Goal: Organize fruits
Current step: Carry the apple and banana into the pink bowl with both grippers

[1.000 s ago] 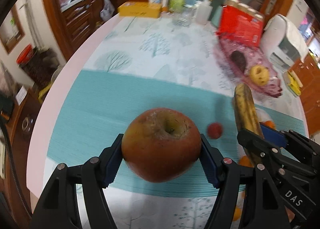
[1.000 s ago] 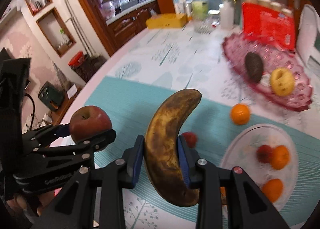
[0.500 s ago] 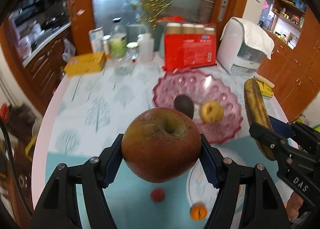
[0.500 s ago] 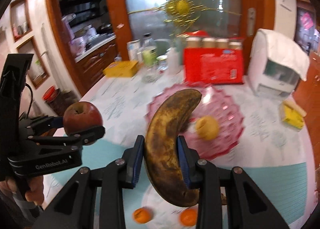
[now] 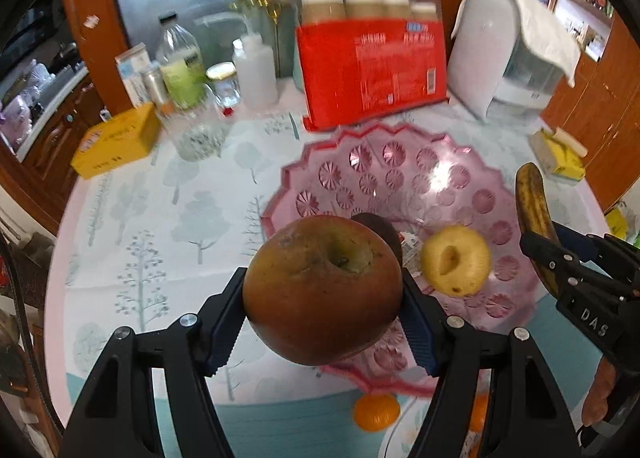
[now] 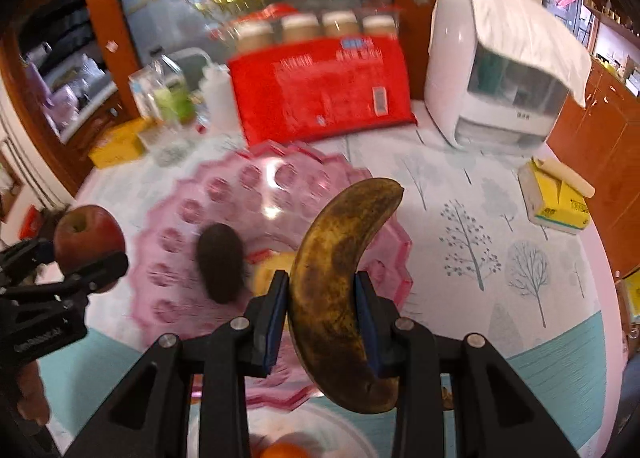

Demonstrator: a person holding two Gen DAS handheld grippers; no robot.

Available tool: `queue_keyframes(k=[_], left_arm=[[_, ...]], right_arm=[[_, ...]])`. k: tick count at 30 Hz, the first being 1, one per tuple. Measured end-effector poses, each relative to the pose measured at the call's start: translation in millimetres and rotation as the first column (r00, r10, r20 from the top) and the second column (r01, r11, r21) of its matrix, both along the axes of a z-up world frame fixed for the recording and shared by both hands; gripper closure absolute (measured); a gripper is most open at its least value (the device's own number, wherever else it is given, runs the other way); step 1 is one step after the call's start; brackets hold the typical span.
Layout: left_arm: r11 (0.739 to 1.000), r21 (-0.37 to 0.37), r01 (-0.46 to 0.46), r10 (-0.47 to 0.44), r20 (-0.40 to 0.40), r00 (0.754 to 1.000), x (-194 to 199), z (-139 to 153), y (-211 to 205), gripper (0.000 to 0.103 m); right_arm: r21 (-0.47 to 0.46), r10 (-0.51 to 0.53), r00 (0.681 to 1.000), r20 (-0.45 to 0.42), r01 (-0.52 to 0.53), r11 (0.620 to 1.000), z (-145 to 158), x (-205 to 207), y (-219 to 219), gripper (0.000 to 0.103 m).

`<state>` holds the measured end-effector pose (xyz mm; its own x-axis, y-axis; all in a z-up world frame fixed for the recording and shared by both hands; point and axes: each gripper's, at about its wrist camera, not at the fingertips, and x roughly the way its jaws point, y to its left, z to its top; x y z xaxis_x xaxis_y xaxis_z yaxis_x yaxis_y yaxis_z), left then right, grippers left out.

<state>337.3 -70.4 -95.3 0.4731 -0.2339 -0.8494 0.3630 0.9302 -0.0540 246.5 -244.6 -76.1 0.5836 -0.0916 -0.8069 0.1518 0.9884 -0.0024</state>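
Observation:
My left gripper (image 5: 322, 318) is shut on a red-brown apple (image 5: 322, 290) and holds it above the near left rim of a pink glass fruit dish (image 5: 384, 174). The apple also shows in the right wrist view (image 6: 89, 240). My right gripper (image 6: 322, 318) is shut on a brown overripe banana (image 6: 340, 274), held upright over the dish's (image 6: 256, 186) near right part. The banana shows at the right of the left wrist view (image 5: 534, 214). In the dish lie a yellow apple (image 5: 456, 260) and a dark avocado (image 6: 222, 266).
A red pack of jars (image 5: 372, 58), a white appliance (image 5: 508, 54), bottles (image 5: 180, 58) and a yellow box (image 5: 116, 140) stand behind the dish. A yellow tissue pack (image 6: 556, 198) lies at the right. An orange (image 5: 376, 412) lies on the teal mat near a clear plate (image 6: 280, 442) holding fruit.
Both grippers have moved forward over the table toward the pink dish, carrying the apple and the banana. The dish now looms larger and lies just beneath both fruits.

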Motion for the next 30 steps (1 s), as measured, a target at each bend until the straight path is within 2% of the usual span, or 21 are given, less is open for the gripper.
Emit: queue_keyframes(k=[4,8,12,15,19,20,23,30], left_arm=[[0.999,0.046,0.011,-0.009,-0.043,0.999,17,-28,-11,0.034],[0.997,0.068,0.035,-0.033,-0.03,0.999,24,-36,-19,0.034],[0.993,0.11,0.053,-0.055,0.009,0.998,27,-39,-30,0.034],[0.993,0.091,0.07,-0.067,-0.03,0.997,28,-44,-33,0.033],[0.993,0.089,0.08,-0.08,-0.006,0.997,23,-43,-35,0.033],[0.993,0.089,0.084,-0.085,0.009,0.996,21,-39,-35,0.032],[0.992,0.089,0.085,-0.091,0.056,0.994,15,-27,-35,0.019],[0.993,0.077,0.087,-0.094,0.088,0.992,3,-8,-24,0.017]], right_arm=[[-0.108,0.02,0.999,-0.047,-0.025,0.994,-26,12,7,0.07],[-0.191,0.043,0.998,-0.047,-0.051,0.98,-34,17,16,0.069],[-0.22,0.039,0.999,-0.037,-0.046,0.974,-34,25,15,0.069],[-0.24,0.049,0.998,-0.037,-0.056,0.969,-34,27,16,0.068],[-0.292,0.06,0.998,-0.017,-0.062,0.955,-32,22,22,0.057],[-0.29,0.06,0.998,-0.011,-0.061,0.955,-31,20,23,0.051],[-0.27,0.057,0.998,0.018,-0.05,0.961,-24,14,23,0.049],[-0.206,0.053,0.997,0.058,-0.04,0.978,-9,0,25,0.048]])
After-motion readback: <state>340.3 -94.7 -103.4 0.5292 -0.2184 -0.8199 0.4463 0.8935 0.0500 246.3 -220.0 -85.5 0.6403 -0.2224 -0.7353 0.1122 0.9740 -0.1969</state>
